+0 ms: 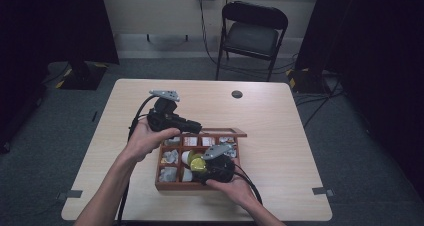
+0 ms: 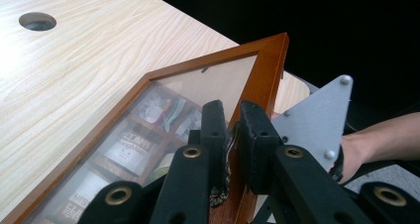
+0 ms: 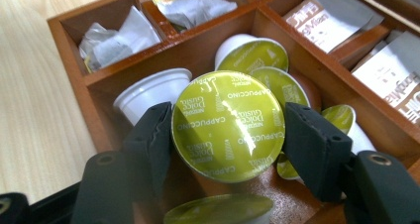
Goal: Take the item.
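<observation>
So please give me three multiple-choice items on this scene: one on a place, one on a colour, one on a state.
1. Where does the wooden box stand?
A. on the chair
B. on the table
C. on the floor

2. What colour is the foil top of the capsule in the right tongs?
A. yellow-green
B. red
C. blue

3. In what state is the box's glass lid?
A. shut flat
C. taken off, on the table
B. lifted, its frame pinched by the left tongs

Key: 1 B, the box rests on the table. 2 A, the foil is yellow-green. 3 B, the lid slants up above the compartments.
</observation>
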### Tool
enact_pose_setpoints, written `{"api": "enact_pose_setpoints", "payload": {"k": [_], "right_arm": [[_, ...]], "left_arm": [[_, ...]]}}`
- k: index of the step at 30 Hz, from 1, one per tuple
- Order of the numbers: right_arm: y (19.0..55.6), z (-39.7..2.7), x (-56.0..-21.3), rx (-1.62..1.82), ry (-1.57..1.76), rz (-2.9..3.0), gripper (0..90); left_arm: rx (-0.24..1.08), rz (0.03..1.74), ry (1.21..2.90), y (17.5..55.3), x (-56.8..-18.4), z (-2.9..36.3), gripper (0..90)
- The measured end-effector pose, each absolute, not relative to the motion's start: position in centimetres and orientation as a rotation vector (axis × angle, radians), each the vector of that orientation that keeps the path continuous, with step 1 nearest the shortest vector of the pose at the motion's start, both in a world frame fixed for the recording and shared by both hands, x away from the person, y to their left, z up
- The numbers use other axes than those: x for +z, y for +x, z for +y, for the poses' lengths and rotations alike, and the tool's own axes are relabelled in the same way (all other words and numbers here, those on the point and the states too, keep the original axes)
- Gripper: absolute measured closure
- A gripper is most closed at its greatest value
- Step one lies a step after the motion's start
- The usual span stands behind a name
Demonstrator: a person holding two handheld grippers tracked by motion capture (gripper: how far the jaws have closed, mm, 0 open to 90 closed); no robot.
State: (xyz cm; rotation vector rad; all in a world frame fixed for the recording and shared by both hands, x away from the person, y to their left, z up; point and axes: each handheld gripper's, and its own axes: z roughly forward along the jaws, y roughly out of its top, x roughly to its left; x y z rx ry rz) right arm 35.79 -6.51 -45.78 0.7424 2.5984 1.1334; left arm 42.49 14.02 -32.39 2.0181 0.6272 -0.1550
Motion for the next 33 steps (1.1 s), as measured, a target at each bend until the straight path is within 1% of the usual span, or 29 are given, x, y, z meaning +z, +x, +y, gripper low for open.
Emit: {"api": "enact_pose_setpoints", "payload": {"k": [19,33], "right_arm": [[35.0,-8.0,-44.3,1.239,0.777,2.542,37.0],[34.3,-10.0,-43.4,1.29,0.788,2.504,37.0]], "left_arm": [[-0.158,0.628,2.019,42.4,-32.4,14.0,81.7],[-0.16,0.627,2.02,42.5,-32.4,14.0,81.7]]}}
